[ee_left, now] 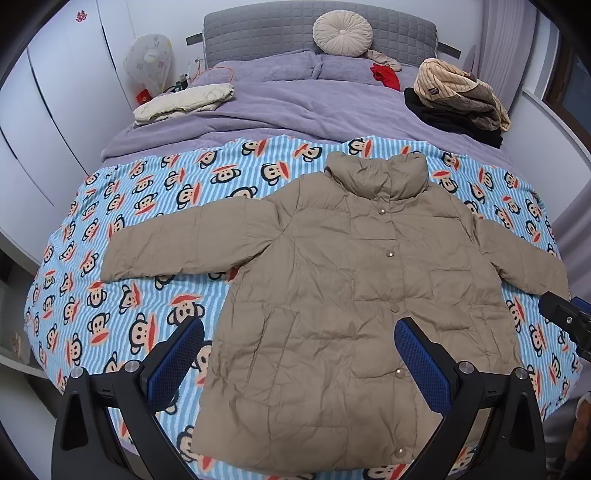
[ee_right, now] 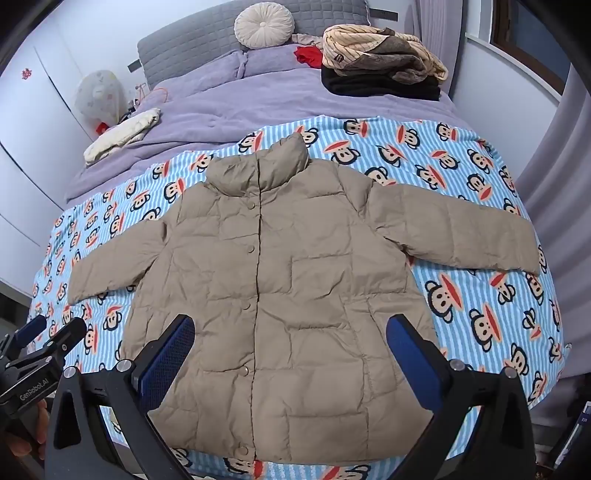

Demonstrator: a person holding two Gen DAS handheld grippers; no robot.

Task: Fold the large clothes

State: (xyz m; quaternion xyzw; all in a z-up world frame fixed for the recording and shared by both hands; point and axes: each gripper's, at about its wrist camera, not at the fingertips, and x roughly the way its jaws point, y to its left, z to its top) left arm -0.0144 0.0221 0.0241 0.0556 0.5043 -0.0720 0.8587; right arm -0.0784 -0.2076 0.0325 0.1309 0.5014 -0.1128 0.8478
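Observation:
A tan puffer jacket (ee_left: 332, 266) lies flat and buttoned, front up, on a blue striped monkey-print blanket (ee_left: 122, 295), with both sleeves spread out to the sides and the collar toward the headboard. It also shows in the right wrist view (ee_right: 288, 280). My left gripper (ee_left: 299, 339) is open and empty, held above the jacket's lower left part. My right gripper (ee_right: 290, 339) is open and empty above the jacket's lower middle. The right gripper also shows at the right edge of the left wrist view (ee_left: 565, 317), and the left gripper at the lower left of the right wrist view (ee_right: 48, 332).
A purple duvet (ee_left: 280, 107) covers the bed's far half. A folded cream garment (ee_left: 184, 101) lies at far left, a pile of striped, brown and black clothes (ee_left: 461, 99) at far right. A round cushion (ee_left: 341, 33) leans on the grey headboard. White wardrobes stand left.

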